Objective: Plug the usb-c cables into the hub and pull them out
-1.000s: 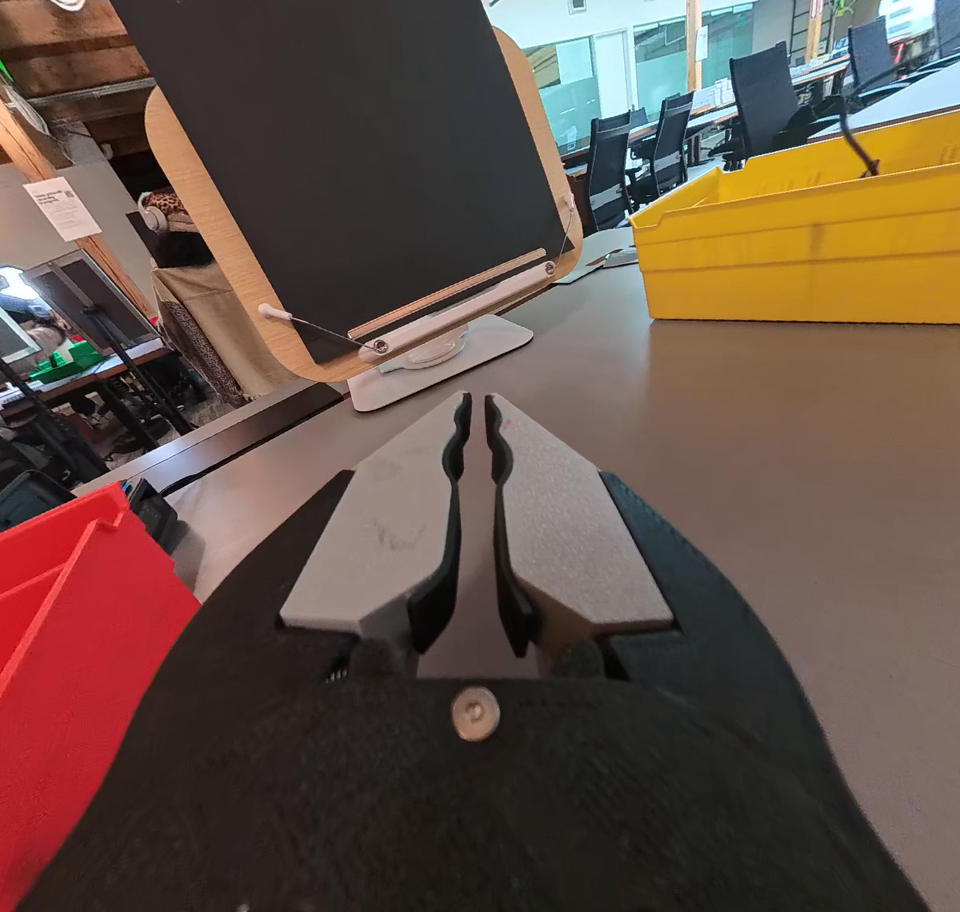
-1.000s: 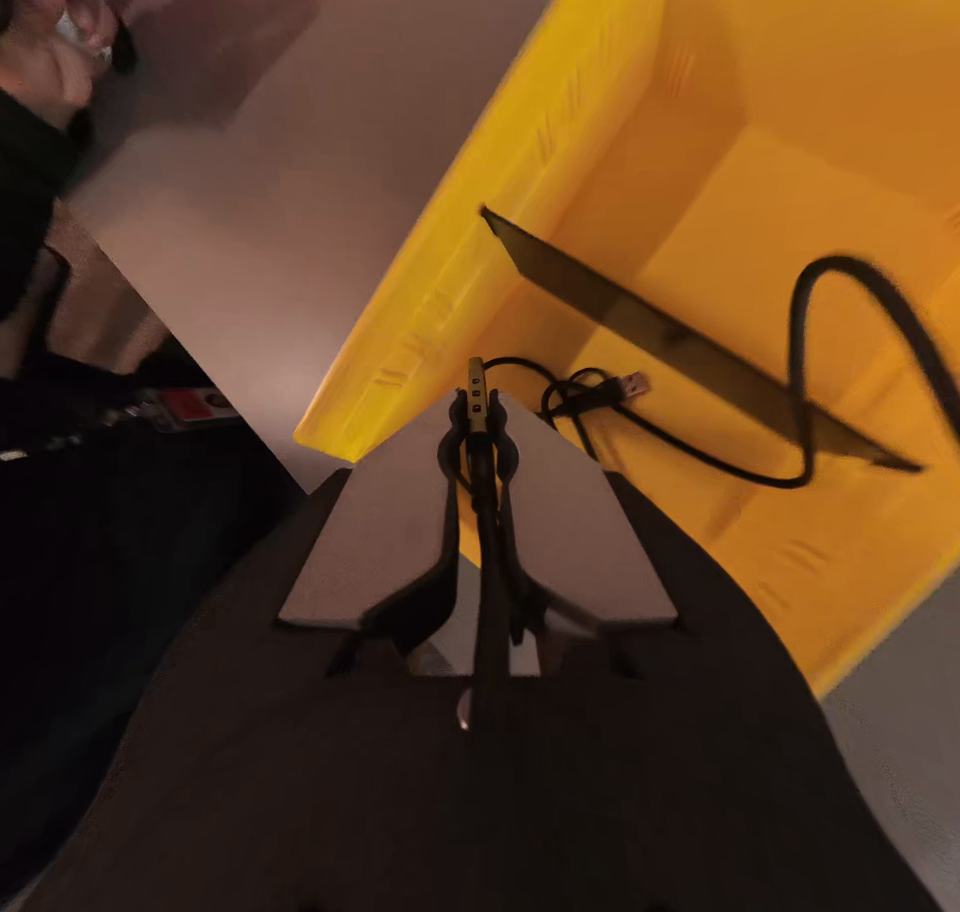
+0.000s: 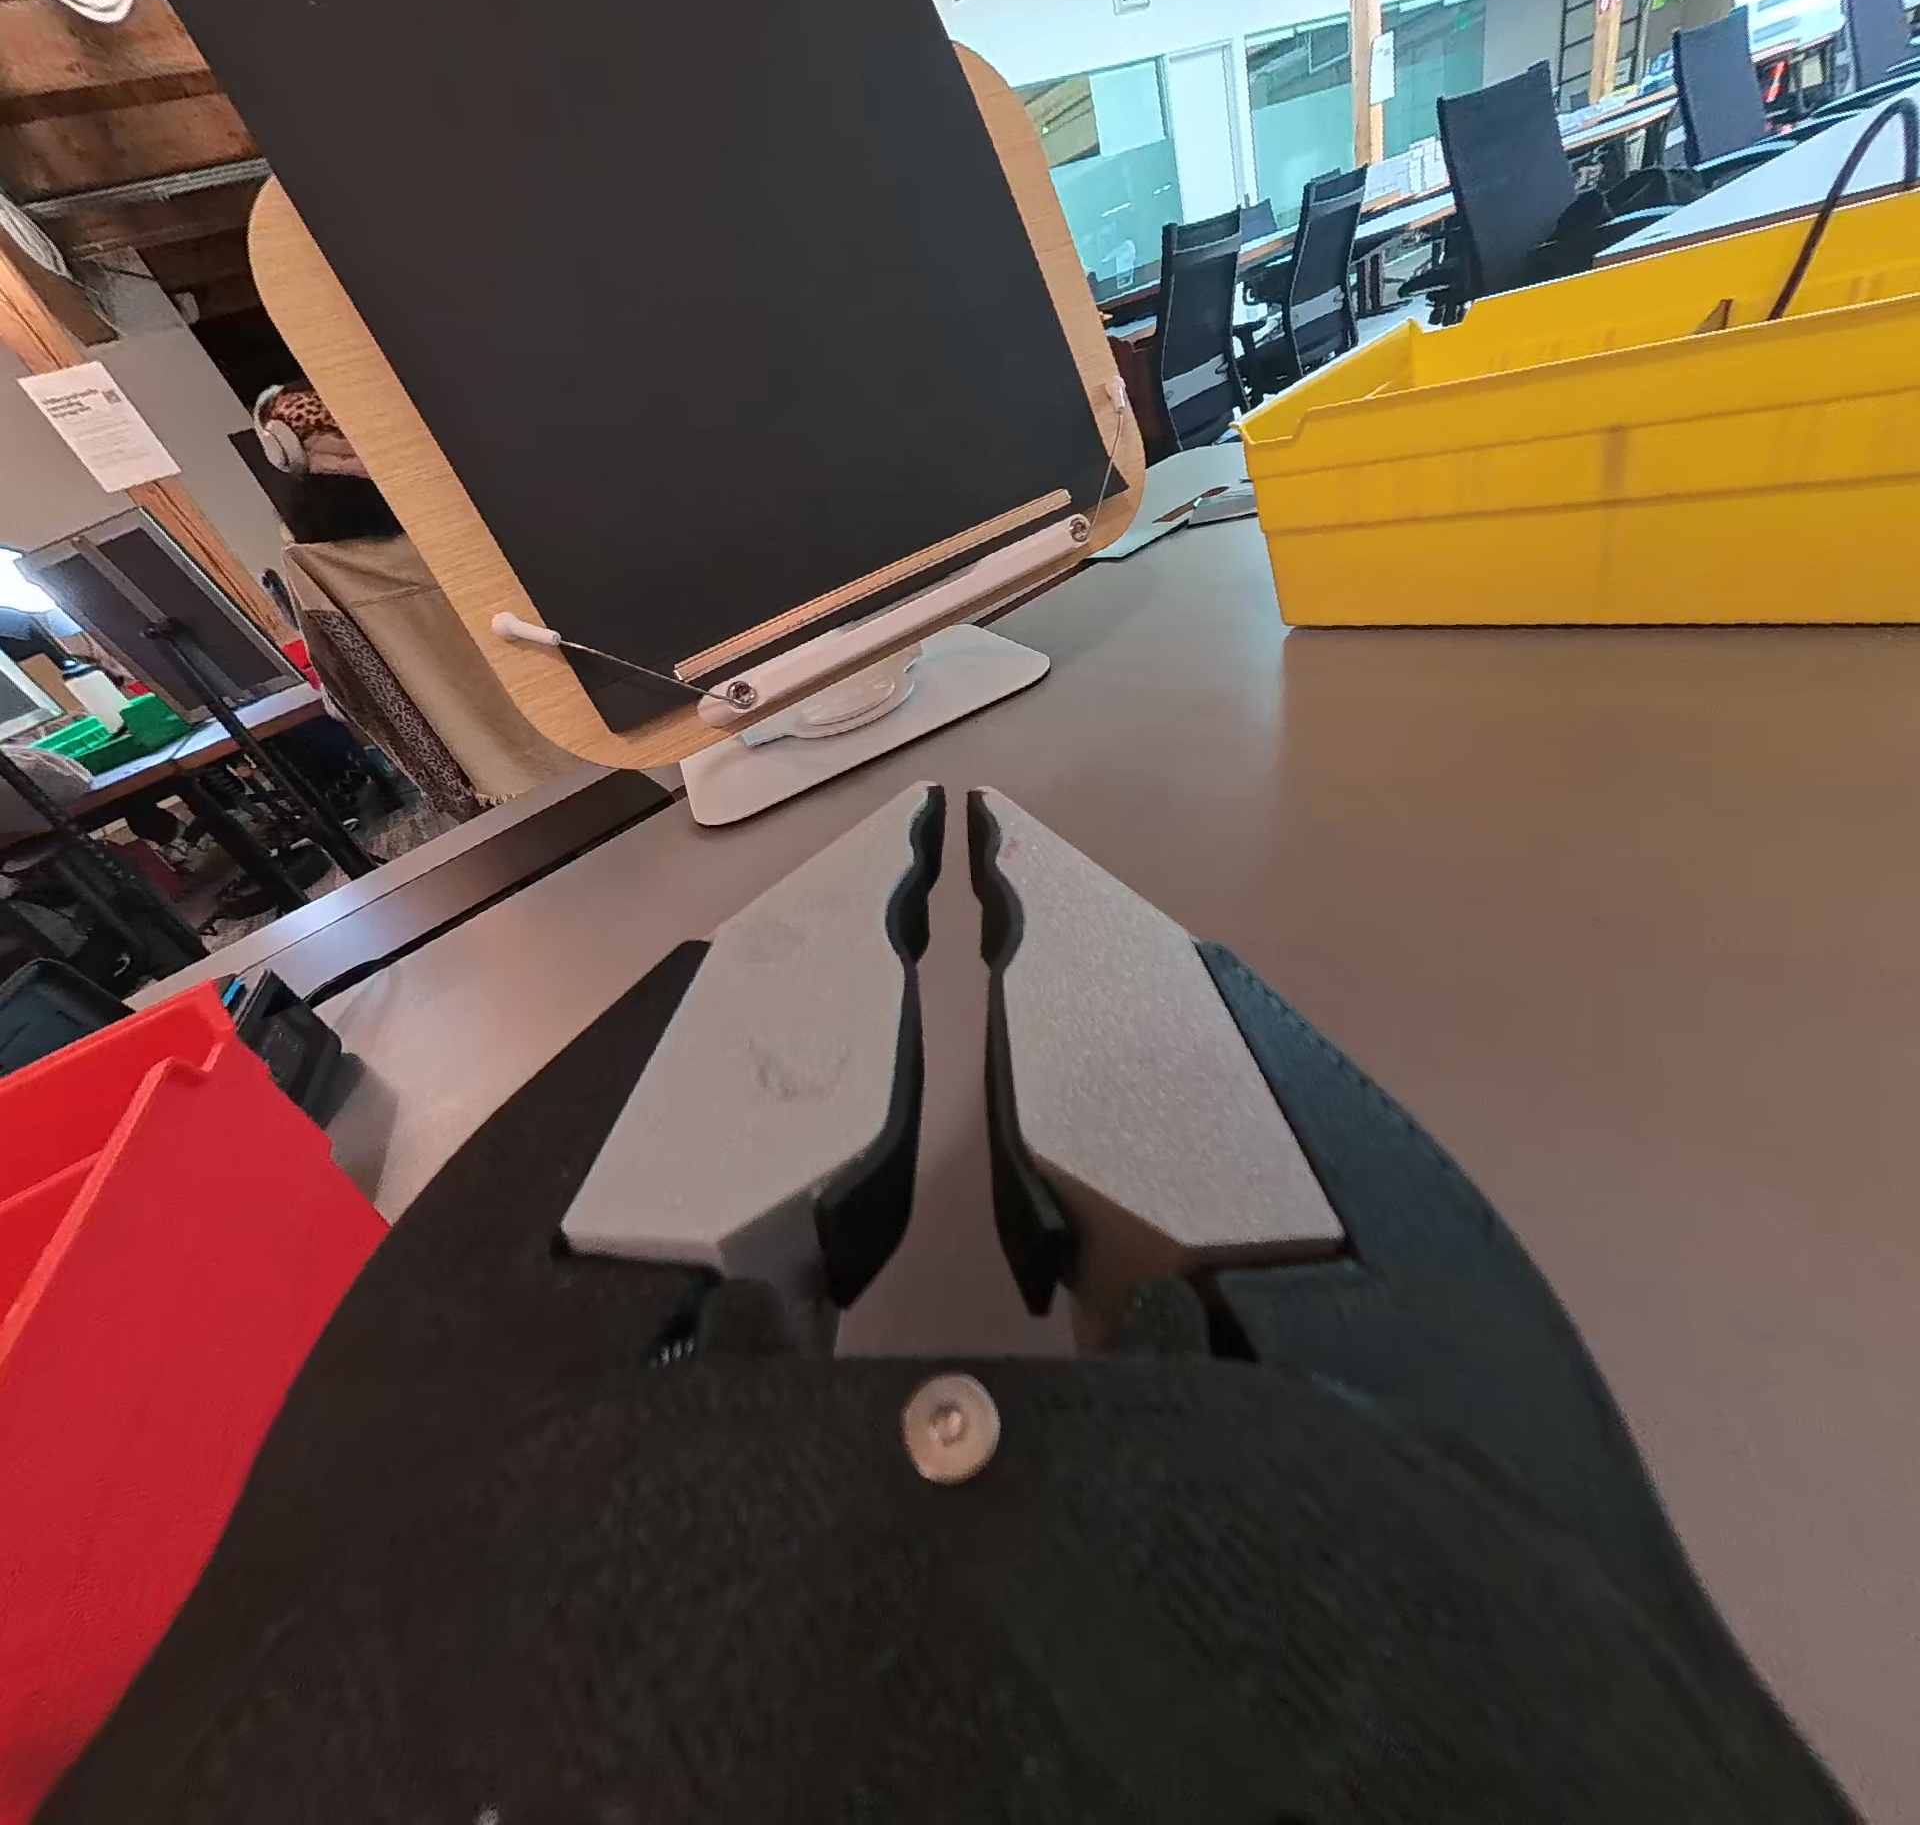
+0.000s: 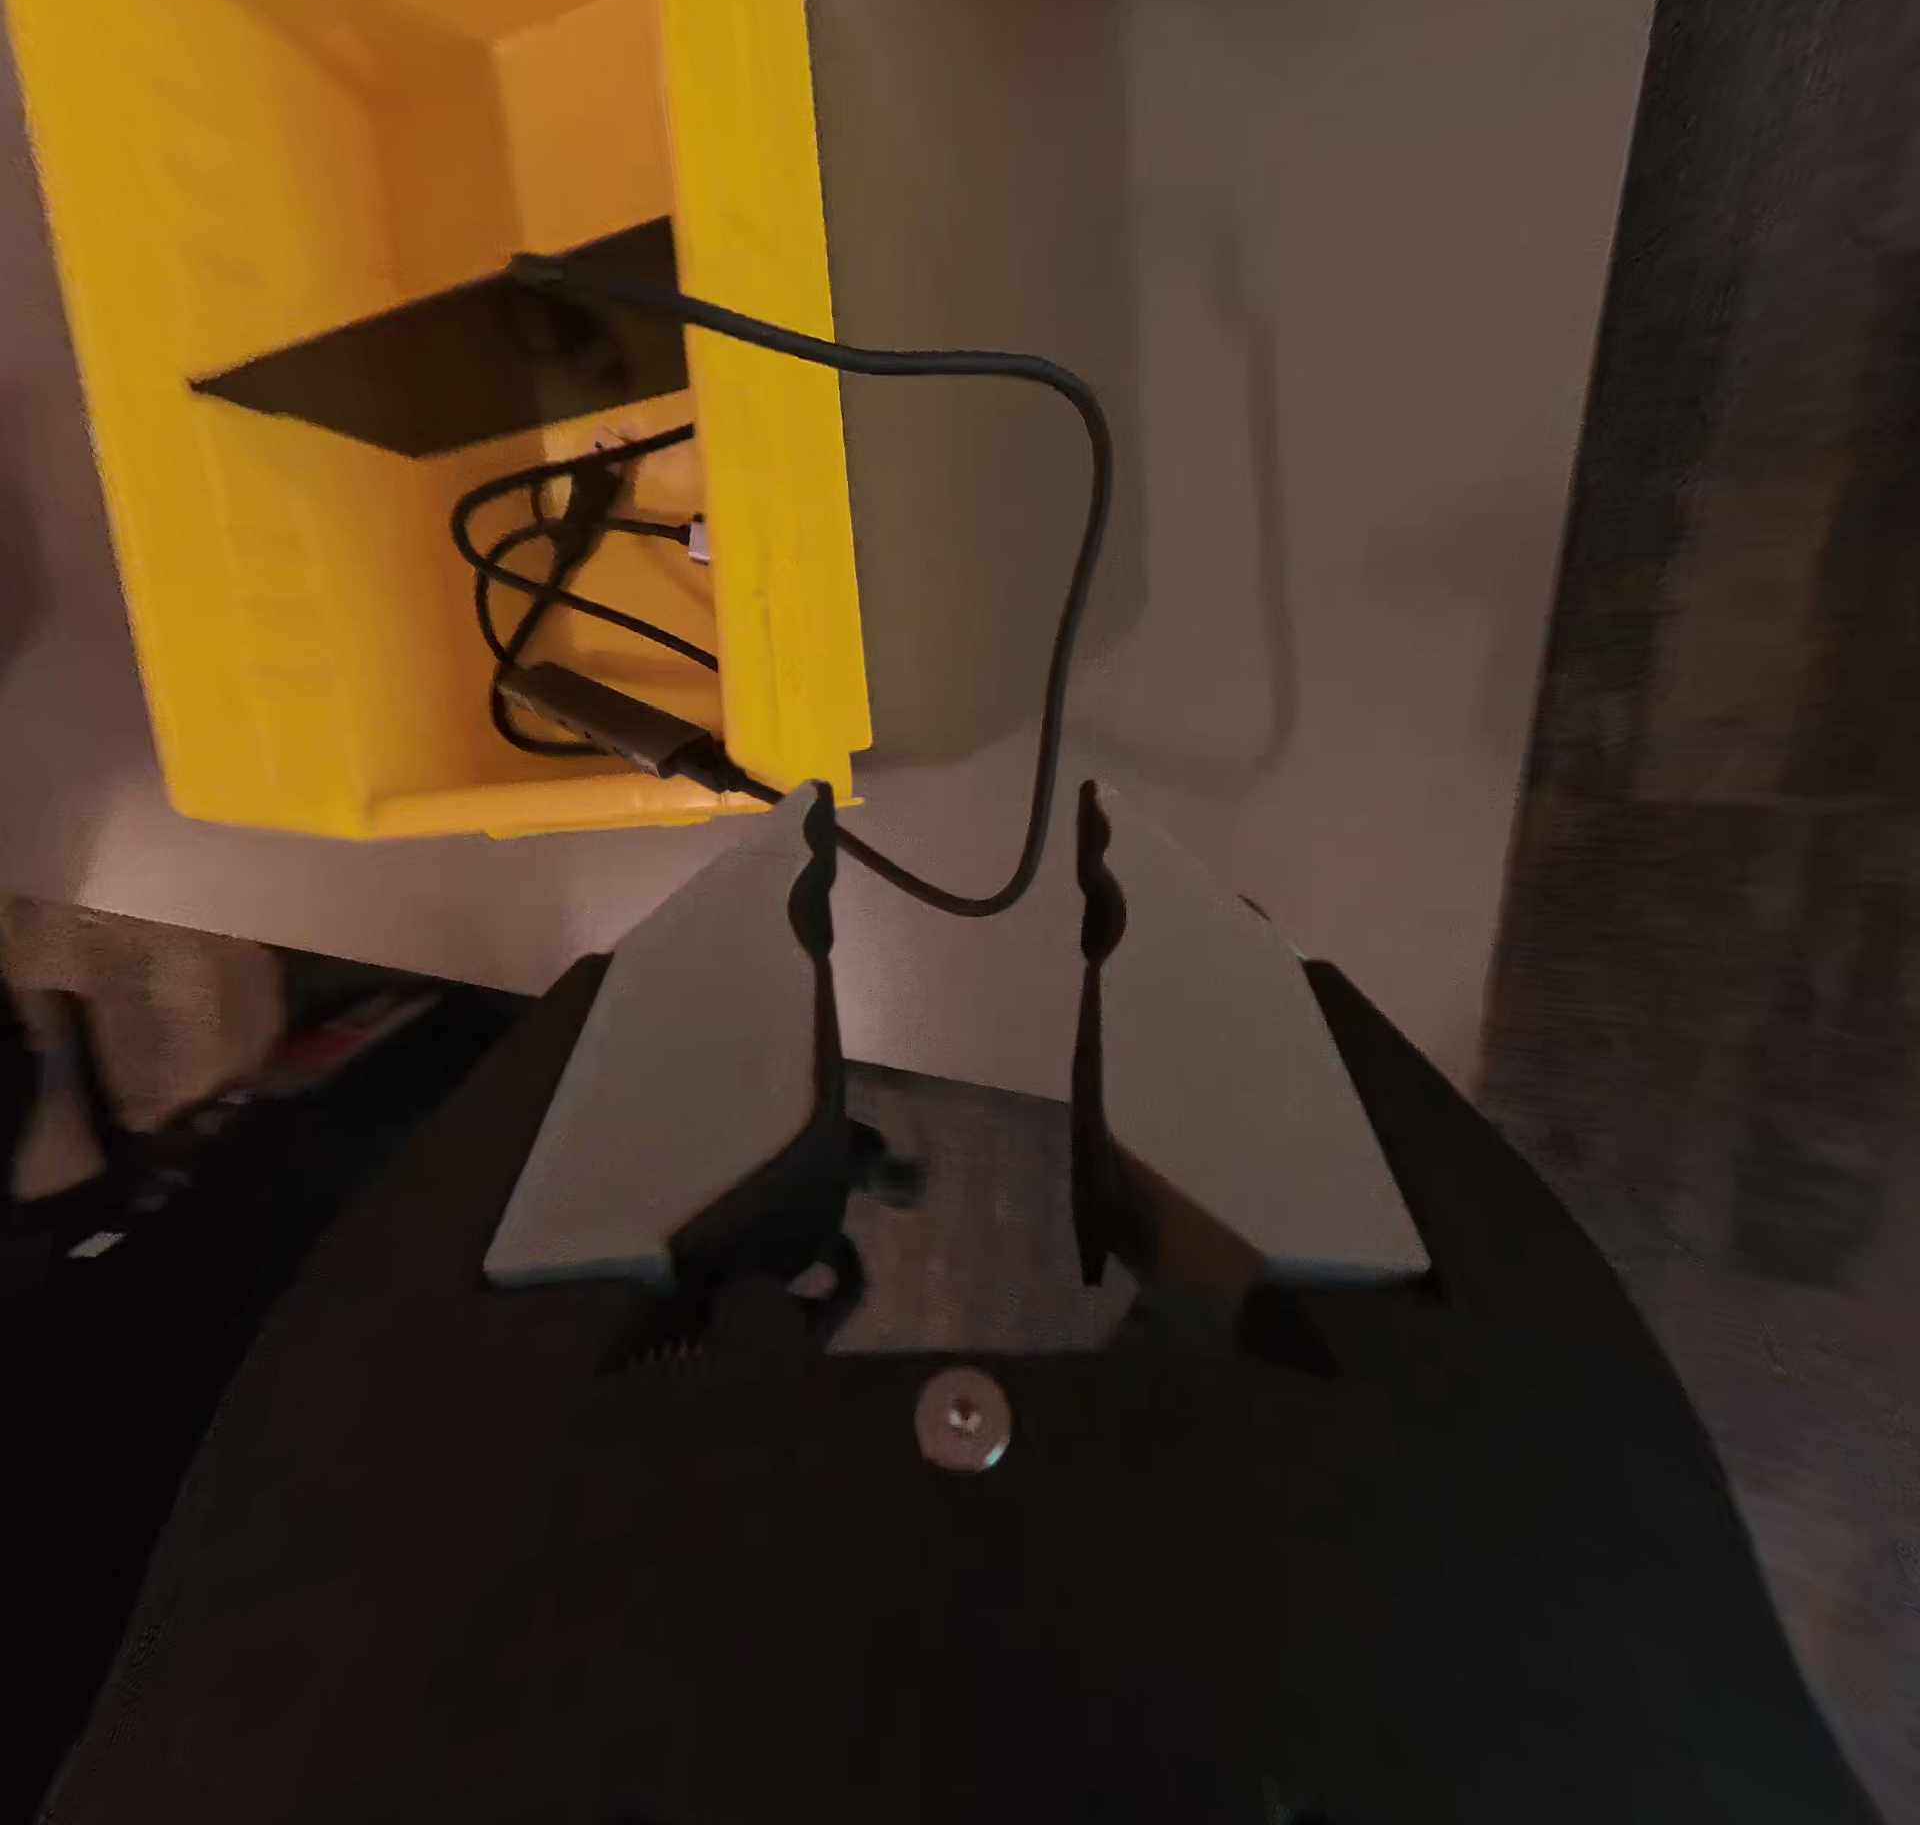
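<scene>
In the right wrist view a dark slim hub [image 4: 603, 726] lies in the near corner of the yellow bin [image 4: 769, 425]. Its black cable [image 4: 1081, 528] runs out over the bin wall, loops down and back up, and returns into the bin. Loose black cables [image 4: 520, 570] with a metal-tipped plug [image 4: 698, 539] lie beside the hub. My right gripper [image 4: 954, 809] is open and empty above the bin's corner, and the cable loop shows between its fingers. My left gripper [image 3: 956, 799] is shut and empty, low over the grey table [image 3: 1507, 944].
A black divider [image 4: 447, 362] crosses the bin. In the left wrist view the yellow bin [image 3: 1579, 487] stands at the right with a cable [image 3: 1829, 206] rising from it. A black board on a white stand [image 3: 644, 321] is ahead. A red bin [image 3: 125, 1256] is at the left.
My right gripper has opened and let go of the dark thing with its cable. It has swung back from over the bin. The left gripper has barely moved.
</scene>
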The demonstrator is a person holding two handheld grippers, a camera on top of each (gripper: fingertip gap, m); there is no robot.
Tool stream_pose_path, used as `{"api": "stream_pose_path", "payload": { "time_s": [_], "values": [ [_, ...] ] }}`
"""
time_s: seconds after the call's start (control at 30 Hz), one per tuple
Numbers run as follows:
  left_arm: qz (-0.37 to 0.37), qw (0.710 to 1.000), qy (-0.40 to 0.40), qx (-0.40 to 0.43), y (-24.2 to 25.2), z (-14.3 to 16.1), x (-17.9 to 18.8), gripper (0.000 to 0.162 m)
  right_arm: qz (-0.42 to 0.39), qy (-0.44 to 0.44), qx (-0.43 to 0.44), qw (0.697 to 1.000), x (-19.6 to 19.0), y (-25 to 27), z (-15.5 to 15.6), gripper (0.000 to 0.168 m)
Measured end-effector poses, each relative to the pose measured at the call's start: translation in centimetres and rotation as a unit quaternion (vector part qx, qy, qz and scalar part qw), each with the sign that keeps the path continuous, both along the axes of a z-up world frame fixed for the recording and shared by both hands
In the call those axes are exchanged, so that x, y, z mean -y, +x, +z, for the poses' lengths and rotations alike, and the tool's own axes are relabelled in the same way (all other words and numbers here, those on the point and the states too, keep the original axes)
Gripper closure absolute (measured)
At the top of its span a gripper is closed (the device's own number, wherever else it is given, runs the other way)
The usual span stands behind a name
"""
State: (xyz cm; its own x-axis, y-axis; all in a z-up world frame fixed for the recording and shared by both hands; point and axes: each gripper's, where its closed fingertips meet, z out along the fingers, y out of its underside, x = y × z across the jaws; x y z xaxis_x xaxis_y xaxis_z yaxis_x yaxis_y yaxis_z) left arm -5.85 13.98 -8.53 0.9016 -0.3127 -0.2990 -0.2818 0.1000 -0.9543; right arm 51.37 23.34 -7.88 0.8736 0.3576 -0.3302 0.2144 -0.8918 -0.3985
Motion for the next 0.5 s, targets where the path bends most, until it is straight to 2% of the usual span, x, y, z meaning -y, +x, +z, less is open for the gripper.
{"api": "stream_pose_path", "payload": {
  "time_s": [0.07, 0.2, 0.3, 0.33, 0.4, 0.5],
  "values": [
    [0.0, 1.0, 0.0, 0.0, 0.0, 0.0, 0.0, 0.161, -0.028, -0.022, -0.075, 0.997, 0.2, 0.3, -1.9, 0.121],
    [-0.001, 1.0, 0.0, 0.0, 0.1, 0.0, 0.0, 0.161, -0.056, -0.024, -0.108, 0.992, 0.2, 1.2, -5.1, 0.116],
    [-0.002, 1.0, 0.0, -0.003, 0.2, 0.0, -0.1, 0.161, -0.036, -0.028, -0.156, 0.987, 0.5, -0.4, -5.4, 0.141],
    [-0.003, 1.0, 0.0, -0.004, 0.3, -0.1, -0.1, 0.161, -0.028, -0.025, -0.153, 0.988, 0.5, -0.7, -5.4, 0.163],
    [-0.003, 1.0, 0.002, -0.004, 0.3, 0.0, 0.0, 0.161, -0.016, 0.0, -0.129, 0.992, 0.1, -1.0, -4.6, 0.167],
    [-0.003, 1.0, 0.001, 0.0, 0.1, 0.0, 0.0, 0.161, 0.006, 0.096, -0.097, 0.991, -0.9, -2.6, 0.3, 0.168]
  ]
}}
